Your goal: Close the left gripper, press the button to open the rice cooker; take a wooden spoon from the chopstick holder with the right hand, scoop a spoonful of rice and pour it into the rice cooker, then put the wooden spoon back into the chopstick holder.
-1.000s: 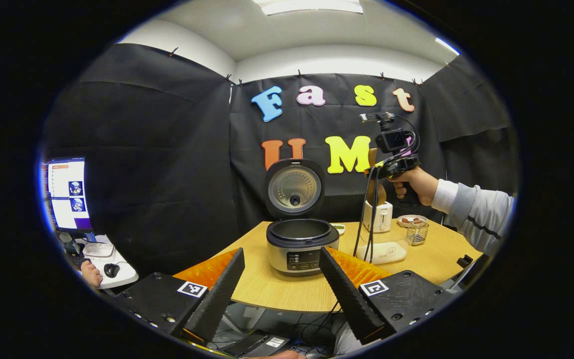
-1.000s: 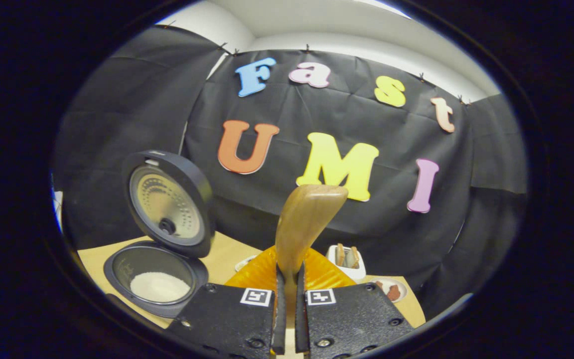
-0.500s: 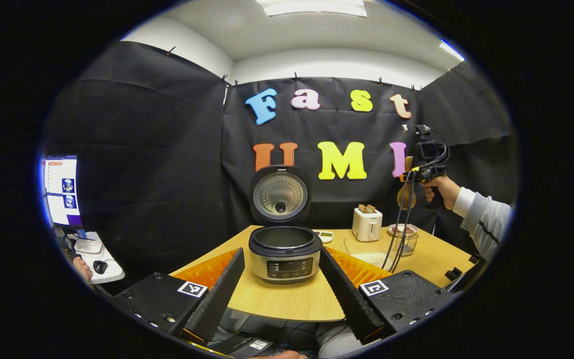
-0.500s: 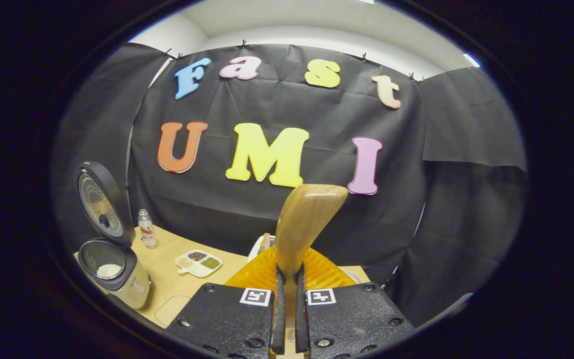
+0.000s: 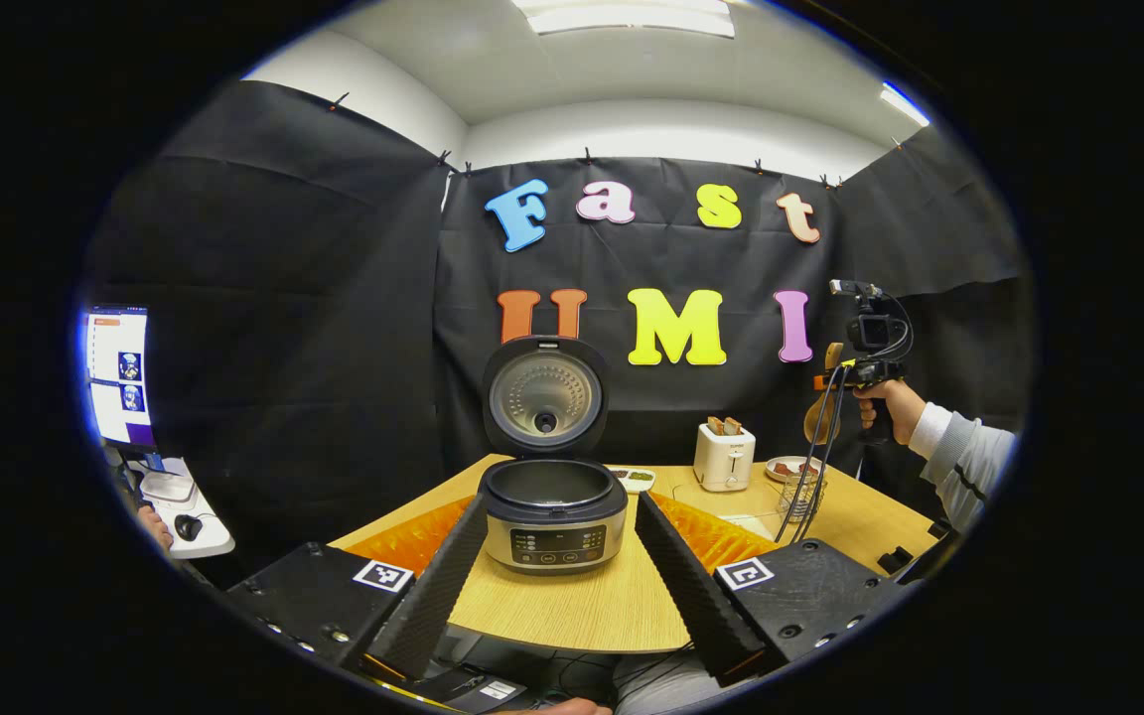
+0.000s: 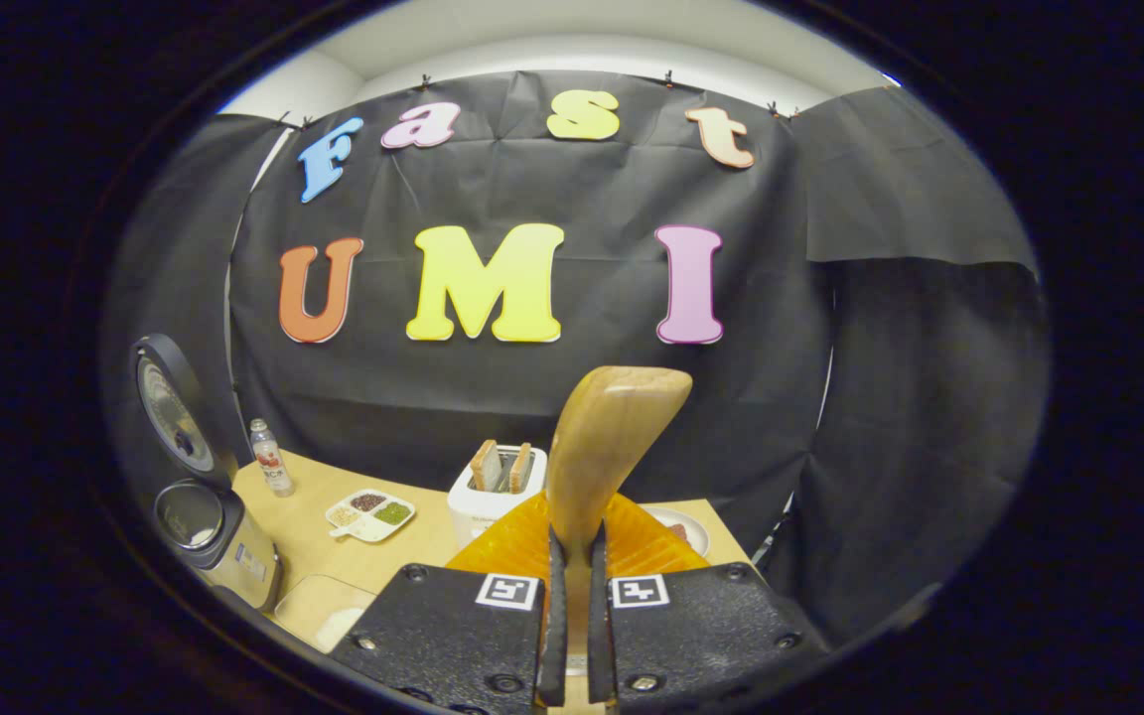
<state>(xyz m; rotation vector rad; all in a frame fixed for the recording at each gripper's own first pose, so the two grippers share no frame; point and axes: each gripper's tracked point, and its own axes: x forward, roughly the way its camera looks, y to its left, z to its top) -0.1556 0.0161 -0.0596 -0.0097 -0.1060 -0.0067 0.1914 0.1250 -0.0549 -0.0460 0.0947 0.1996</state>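
Now the right tool (image 6: pixel 572 616) is clamped narrow on the handle of the wooden spoon (image 6: pixel 607 437), its wider end standing up ahead of the fingers; seen from the left gripper view the right tool (image 5: pixel 845 382) is held high above the wire chopstick holder (image 5: pixel 800 497) at the table's right side, a hand (image 5: pixel 885 402) gripping it; judged step: carrying the spoon back to the holder; the spoon looks light, stiff, smooth wood, so likely a bit slippery; a hold on the handle as now seems right, leaving the other end free to drop into the holder; the holder is light wire, may tip if knocked; the left tool (image 5: pixel 557 576) is spread wide, holding nothing, low in front of the rice cooker (image 5: pixel 552 511), whose lid (image 5: pixel 544 394) stands open; the cooker sits on the table (image 5: pixel 592 611), well apart from the holder; writing: panel marks on the cooker too small to read; no brand legible.
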